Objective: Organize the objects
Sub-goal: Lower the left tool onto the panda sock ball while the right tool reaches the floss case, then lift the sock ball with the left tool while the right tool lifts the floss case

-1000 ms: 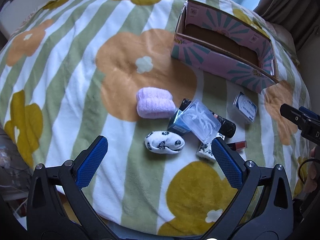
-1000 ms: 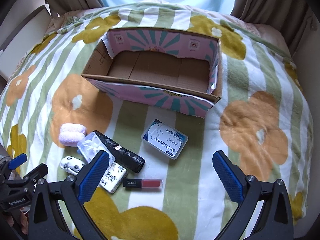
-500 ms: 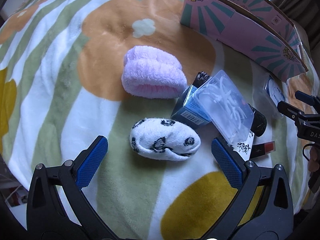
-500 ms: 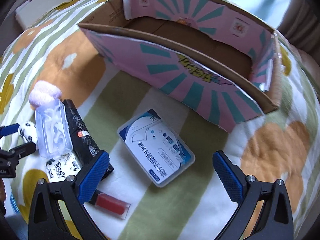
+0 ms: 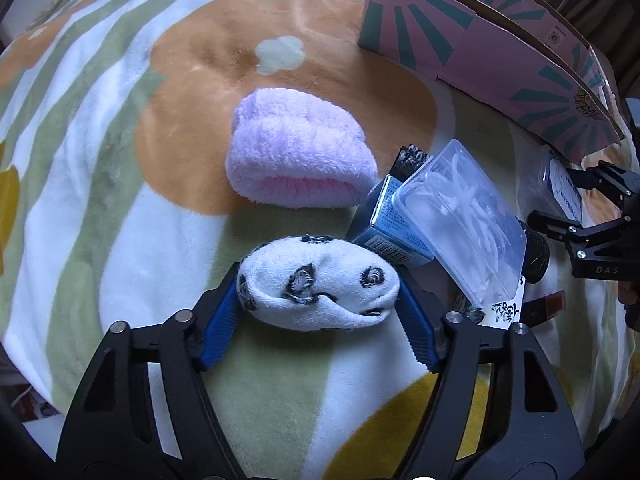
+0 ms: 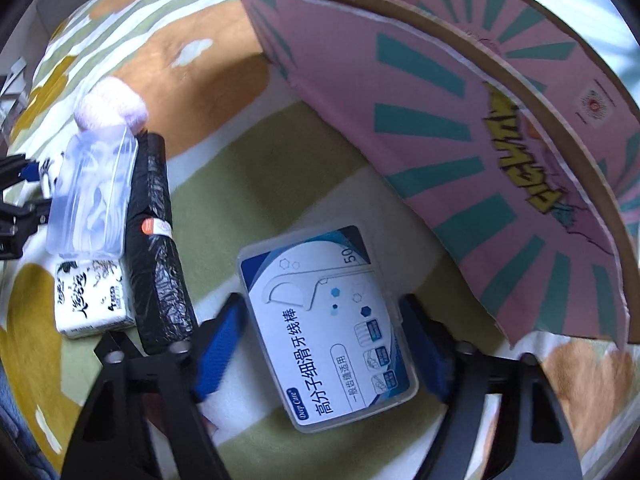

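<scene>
Change: as both grippers came down from their high view of a second ago, each closed in around its own item.
Left gripper: I had its fingers drawn in from wide open, the blue pads touching both ends of the panda sock; it looked gripped, though the sock lay on the blanket yet.
Right gripper: its fingers had narrowed around the floss box, a pad close at each long edge; I could not tell if they pressed it.
Sock's place: front of the pile, just below the purple sock, beside the blue carton and clear case.
Floss box's place: flat on the blanket, near the front wall of the pink box.
Untouched: black roll, tissue pack.
Meaning: I judged both picks nearly made; lifting into the pink box came next, with nothing seen inside it so far.
</scene>
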{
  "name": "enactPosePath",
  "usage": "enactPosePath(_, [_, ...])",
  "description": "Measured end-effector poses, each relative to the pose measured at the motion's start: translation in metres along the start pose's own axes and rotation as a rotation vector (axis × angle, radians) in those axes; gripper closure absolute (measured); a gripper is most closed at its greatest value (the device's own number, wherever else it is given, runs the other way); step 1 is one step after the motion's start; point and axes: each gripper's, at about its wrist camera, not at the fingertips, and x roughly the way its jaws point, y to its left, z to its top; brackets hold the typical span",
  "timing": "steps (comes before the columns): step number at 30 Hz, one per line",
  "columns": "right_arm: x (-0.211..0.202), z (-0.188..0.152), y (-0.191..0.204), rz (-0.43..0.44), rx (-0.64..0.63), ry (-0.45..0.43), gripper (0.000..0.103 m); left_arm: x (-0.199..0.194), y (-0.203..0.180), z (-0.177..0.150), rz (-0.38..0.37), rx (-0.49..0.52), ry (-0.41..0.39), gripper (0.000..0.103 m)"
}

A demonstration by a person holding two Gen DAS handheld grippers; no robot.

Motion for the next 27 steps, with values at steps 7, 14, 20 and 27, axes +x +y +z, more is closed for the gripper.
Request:
enactPosePath(7, [0.0, 0.003, 0.0, -0.009, -0.024, -0.003, 0.042, 0.002, -0.001, 0.002, -0.014, 0.003, -0.006, 0.041])
enactPosePath(14, [-0.008, 0.009, 0.0, -0.01, 0.011, -0.008, 0.045, -0.004, 0.001, 0.009, -0.018, 0.014, -0.015, 0.042])
enactPosePath(20, [-0.03, 0.02, 0.003, -0.004, 0.063, -0.031, 0.046, -0.024, 0.001, 0.023, -0.026, 0.048, -0.044, 0.042])
enactPosePath(27, [-0.073, 0.037, 0.01, -0.017, 0.191, -0.063, 0.046, -0.065, 0.001, 0.044, -0.051, 0.114, -0.081, 0.042])
